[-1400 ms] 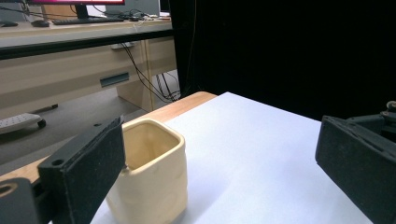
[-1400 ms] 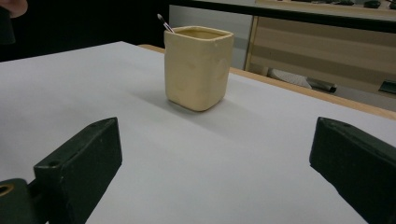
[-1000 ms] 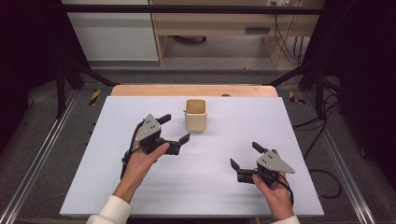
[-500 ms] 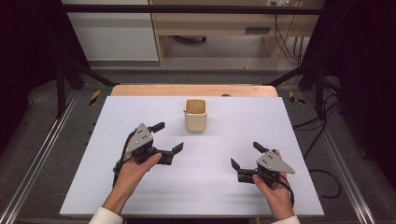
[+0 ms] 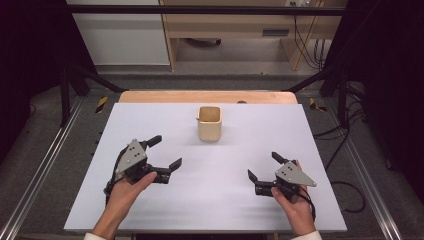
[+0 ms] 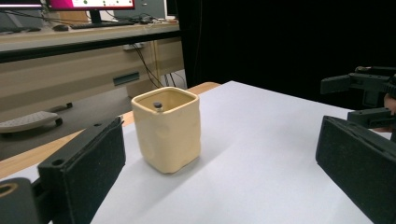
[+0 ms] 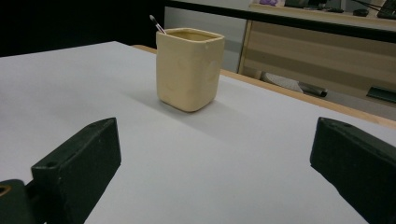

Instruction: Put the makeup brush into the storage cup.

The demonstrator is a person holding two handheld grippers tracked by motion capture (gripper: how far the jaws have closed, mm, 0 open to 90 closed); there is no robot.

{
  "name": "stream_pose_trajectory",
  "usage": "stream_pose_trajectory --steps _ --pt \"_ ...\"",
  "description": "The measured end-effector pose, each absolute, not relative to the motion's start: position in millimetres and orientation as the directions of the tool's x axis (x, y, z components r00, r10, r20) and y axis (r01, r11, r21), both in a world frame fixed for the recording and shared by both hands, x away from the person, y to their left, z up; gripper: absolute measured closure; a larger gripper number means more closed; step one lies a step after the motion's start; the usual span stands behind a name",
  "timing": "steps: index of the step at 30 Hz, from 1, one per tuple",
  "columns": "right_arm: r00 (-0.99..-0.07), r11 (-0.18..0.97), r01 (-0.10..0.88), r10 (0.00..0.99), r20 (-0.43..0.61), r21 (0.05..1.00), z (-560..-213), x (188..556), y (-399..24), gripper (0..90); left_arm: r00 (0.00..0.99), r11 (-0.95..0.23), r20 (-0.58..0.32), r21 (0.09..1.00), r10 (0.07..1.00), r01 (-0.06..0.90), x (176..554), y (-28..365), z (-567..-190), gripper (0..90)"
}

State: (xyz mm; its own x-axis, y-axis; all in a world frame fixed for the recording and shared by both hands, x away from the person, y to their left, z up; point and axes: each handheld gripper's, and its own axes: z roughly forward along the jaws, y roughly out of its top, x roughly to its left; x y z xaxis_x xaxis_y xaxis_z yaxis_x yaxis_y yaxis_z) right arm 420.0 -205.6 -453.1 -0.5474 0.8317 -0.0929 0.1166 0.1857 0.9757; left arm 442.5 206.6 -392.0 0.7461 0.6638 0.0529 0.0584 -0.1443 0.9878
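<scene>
High view: both hand-held grippers (image 5: 164, 152) (image 5: 264, 167) gape empty near the unmarked cream cup (image 5: 209, 123).

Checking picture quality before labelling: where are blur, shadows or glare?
High view: soft overall, dark at the sides, no glare. Left gripper view: cup sharp, near jaws soft, its shadow falls toward the camera. Right gripper view: cup sharp, desk behind blurred.

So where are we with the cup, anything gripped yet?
Nothing gripped. The cream cup stands upright mid-table with a thin dark-tipped stick inside, seemingly already placed. Left gripper and right gripper sit open on the white table, apart from the cup. Any reach remains.
</scene>
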Motion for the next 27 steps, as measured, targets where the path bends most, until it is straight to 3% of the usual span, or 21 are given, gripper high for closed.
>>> stream_pose_trajectory --steps 8,27 --pt "-0.548 0.191 0.109 0.83 -0.101 0.975 -453.6 418.2 -207.2 2.9 0.729 -0.174 0.103 0.984 0.676 0.023 431.3 232.1 -387.3 1.9" --pt "-0.527 0.166 0.11 0.846 -0.084 0.98 -448.2 412.8 -233.2 2.7 0.697 -0.188 0.111 0.982 0.709 0.034 422.9 270.3 -397.7 1.6"
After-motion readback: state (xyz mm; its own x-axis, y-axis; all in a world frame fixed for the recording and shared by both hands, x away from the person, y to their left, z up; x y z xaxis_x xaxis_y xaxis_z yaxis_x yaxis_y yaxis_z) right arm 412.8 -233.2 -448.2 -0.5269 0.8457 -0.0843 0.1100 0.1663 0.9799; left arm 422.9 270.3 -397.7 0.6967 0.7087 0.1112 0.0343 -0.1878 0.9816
